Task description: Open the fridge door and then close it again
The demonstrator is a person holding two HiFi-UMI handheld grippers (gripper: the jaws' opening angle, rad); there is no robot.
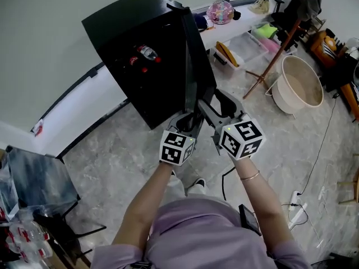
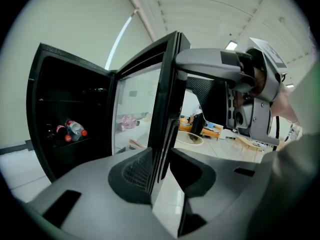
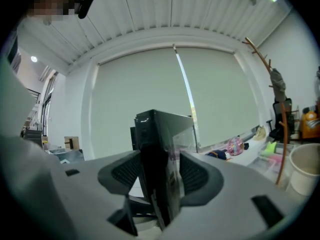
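Observation:
A black mini fridge stands with its door swung open, the free edge toward me. Bottles lie on a shelf inside. Both grippers are at that edge, side by side. My left gripper is open around the door: the left gripper view shows the left pad against the edge and a gap at the right pad. Just right of it, my right gripper is shut on the door, with both pads against its faces in the right gripper view.
A wooden coat stand and a white tub stand to the right of the fridge. Plastic bins sit by the low ledge behind. A dark chair is at the left, and a power strip with cables lies on the floor at the right.

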